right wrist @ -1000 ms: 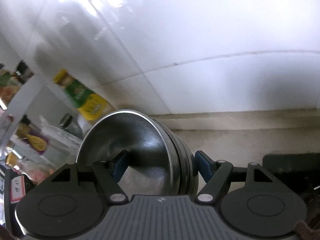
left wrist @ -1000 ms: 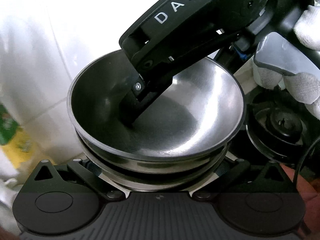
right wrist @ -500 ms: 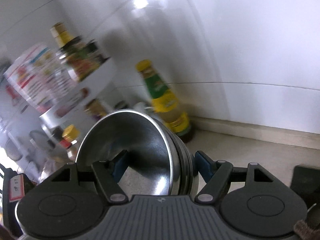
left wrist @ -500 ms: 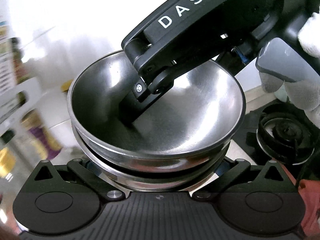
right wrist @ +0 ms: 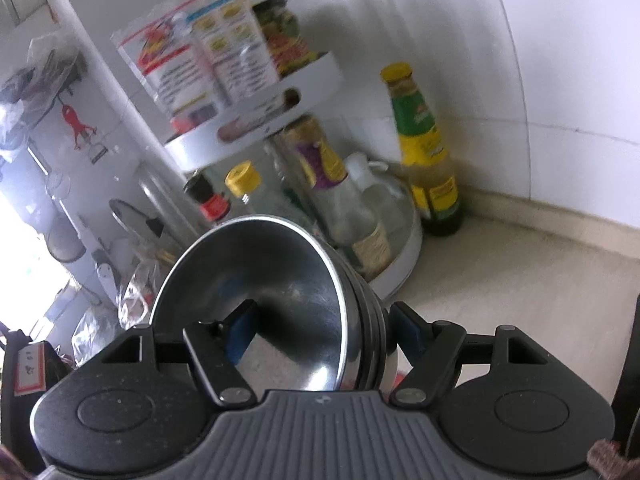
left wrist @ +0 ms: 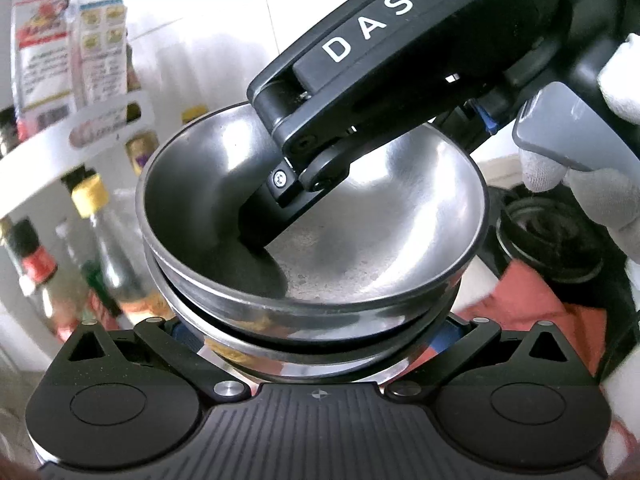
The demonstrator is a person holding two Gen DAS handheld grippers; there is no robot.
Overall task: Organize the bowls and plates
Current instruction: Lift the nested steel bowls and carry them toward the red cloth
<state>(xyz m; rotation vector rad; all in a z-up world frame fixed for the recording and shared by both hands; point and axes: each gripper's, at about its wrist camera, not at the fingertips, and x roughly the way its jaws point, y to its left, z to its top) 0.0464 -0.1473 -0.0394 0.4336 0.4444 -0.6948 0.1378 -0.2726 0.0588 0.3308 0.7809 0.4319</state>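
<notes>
A stack of nested steel bowls (left wrist: pixel 360 240) hangs in the air between both grippers. My left gripper (left wrist: pixel 316 340) clamps the lower bowls from both sides, its blue pads (left wrist: pixel 450 330) just showing under the rims. My right gripper (right wrist: pixel 324 328) grips the stack's wall: one blue pad (right wrist: pixel 240 328) is inside the top bowl (right wrist: pixel 288 280) and the other presses outside. In the left wrist view the right gripper's black body (left wrist: pixel 380 80) reaches down into the bowl from the upper right, held by a white-gloved hand (left wrist: pixel 600 200).
A white two-tier rack (right wrist: pixel 280 112) with sauce bottles and packets stands in the tiled corner ahead. A green-and-yellow bottle (right wrist: pixel 424 152) stands beside it on the beige counter (right wrist: pixel 520 280). A black stove burner (left wrist: pixel 552 240) and a red cloth (left wrist: pixel 532 300) lie to the right.
Both grippers have carried the bowl stack sideways along the wall. The plain tiles behind it gave way to the rack and its bottles. Neither grip on the stack has changed.
</notes>
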